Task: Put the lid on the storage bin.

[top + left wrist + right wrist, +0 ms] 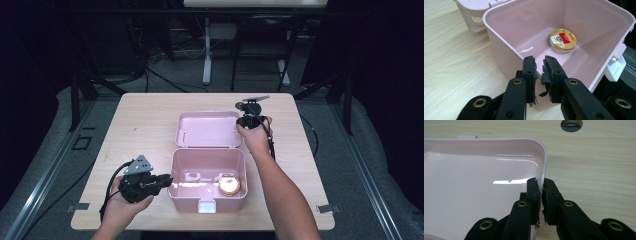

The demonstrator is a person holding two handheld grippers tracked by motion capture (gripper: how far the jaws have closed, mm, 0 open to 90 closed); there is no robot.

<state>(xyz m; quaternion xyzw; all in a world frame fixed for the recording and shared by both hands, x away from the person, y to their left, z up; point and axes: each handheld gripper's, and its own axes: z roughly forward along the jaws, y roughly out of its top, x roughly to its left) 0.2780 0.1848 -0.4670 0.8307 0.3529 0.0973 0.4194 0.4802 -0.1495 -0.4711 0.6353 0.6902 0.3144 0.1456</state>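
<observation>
A pink plastic box (176, 175) stands open on the wooden table, its lid (207, 130) laid back flat behind it. Inside, at the right of the floor, lies a round gold tin (229, 185) with a red label (562, 40). My left gripper (167, 181) is at the box's left wall; its jaws (540, 66) straddle the rim of the box (504, 53) near a corner and are shut on it. Over at the lid's right edge, my right gripper (243, 121) is shut on the rim of the lid (474, 195), seen close up between its jaws (541, 187).
A white latch (206, 206) sticks out from the box's front wall, close to the table's near edge. The table (145, 125) has bare wood left and right of the box and a cable hole (571, 123) beyond the lid. Desk legs and cables stand behind the table.
</observation>
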